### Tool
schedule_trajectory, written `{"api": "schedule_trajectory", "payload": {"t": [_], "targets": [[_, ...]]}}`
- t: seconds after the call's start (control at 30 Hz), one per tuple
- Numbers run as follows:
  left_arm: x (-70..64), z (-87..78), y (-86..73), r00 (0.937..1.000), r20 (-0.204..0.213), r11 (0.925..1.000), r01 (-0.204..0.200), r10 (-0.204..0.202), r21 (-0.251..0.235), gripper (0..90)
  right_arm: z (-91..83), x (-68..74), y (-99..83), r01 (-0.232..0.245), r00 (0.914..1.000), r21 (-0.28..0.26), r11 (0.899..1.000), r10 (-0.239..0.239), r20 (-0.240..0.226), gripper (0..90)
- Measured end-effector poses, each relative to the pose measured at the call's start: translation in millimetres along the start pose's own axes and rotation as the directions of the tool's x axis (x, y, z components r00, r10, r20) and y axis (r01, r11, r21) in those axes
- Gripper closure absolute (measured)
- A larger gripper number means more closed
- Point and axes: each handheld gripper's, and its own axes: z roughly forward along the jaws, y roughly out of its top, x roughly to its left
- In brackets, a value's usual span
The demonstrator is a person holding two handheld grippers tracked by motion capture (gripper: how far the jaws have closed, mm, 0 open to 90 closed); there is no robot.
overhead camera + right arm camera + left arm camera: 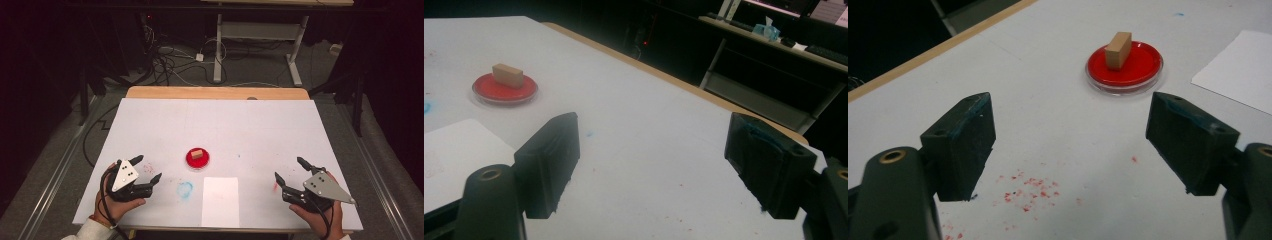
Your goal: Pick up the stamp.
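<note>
The left gripper (148, 168) and right gripper (289, 168) both gape wide, holding nothing, flanking the round red dish (197, 159) from the near side. A small rectangular wooden block (197, 154) sits in the dish; a flat white paper sheet (220, 201) lies just nearer.

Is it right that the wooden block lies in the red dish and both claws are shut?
Not quite. The wooden block does lie in the red dish, but the left claw and right claw are both open, as each gripper view shows.
</note>
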Motion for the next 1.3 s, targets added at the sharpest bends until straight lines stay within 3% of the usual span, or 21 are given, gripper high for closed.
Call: {"api": "schedule_trajectory", "payload": {"t": [0.03,0.2,0.33,0.4,0.43,0.53,0.77,1.1,1.3], "targets": [[0.2,1.4,0.1,0.9997,-0.007,0.9997,-0.023,0.023,0.008,19.4,0.0,-0.5,-0.4,-0.002,1.0000,-0.002,1.000,0.002,-0.001,23.1],[1.0,4.3,-2.1,1.0000,0.006,0.9990,-0.006,0.006,0.044,20.3,1.3,-4.4,-0.9,-0.007,0.9999,0.005,1.000,0.007,-0.011,23.5],[6.1,1.5,-0.8,0.9997,0.012,0.9977,-0.024,0.024,0.063,20.6,3.6,-6.7,0.6,-0.010,0.9997,0.012,1.000,0.010,-0.024,23.4],[10.5,-0.7,0.8,0.9998,0.017,0.9958,-0.007,0.005,0.092,20.6,4.0,-6.2,1.2,-0.009,0.9997,0.016,1.000,0.009,-0.023,23.6],[12.6,-1.2,2.0,0.9998,0.018,0.9955,0.002,-0.003,0.095,18.9,4.3,-5.5,0.8,-0.007,0.9991,0.021,1.000,0.008,-0.042,24.9],[17.2,-2.5,6.0,0.9993,0.036,0.9955,0.009,-0.012,0.094,18.4,4.0,-4.3,0.2,0.008,0.9991,0.025,1.000,-0.006,-0.041,25.0],[16.6,2.9,15.2,0.9973,0.057,0.9924,-0.051,0.045,0.112,18.9,2.1,-2.4,0.4,0.014,0.9992,0.021,1.000,-0.013,-0.038,25.9],[19.6,6.0,31.3,0.9951,0.090,0.9887,-0.054,0.042,0.140,19.3,6.0,-1.3,-1.6,0.034,0.9976,0.030,0.999,-0.032,-0.061,27.6],[22.5,6.9,46.2,0.9919,0.107,0.9869,-0.082,0.067,0.139,20.7,8.7,-0.6,-2.9,0.044,0.9971,0.042,0.998,-0.041,-0.064,27.6]]}}
